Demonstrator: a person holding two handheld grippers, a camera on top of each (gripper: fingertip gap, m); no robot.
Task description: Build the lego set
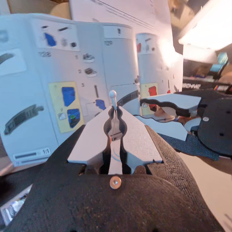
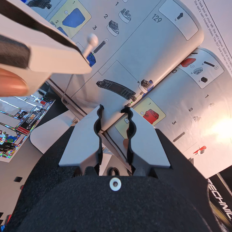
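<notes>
Pin (image 1: 113,99), small and pale grey with a ball head, sticks up from the tips of my left claw (image 1: 114,109), whose fingers are pressed together on its stem. Behind it the instruction booklet (image 1: 70,77) lies open and curled, blurred in this view. My right claw (image 1: 144,110) reaches in from the right, turned on its side, its fingers parted. From the right wrist, my right claw (image 2: 112,109) hangs spread apart over the booklet (image 2: 144,52), right above the fold between two pages, with nothing between its fingers. My left claw (image 2: 86,55) comes in from the upper left, pinching the pin (image 2: 91,42). A shiny sticker sheet (image 2: 18,125) lies at lower left.
</notes>
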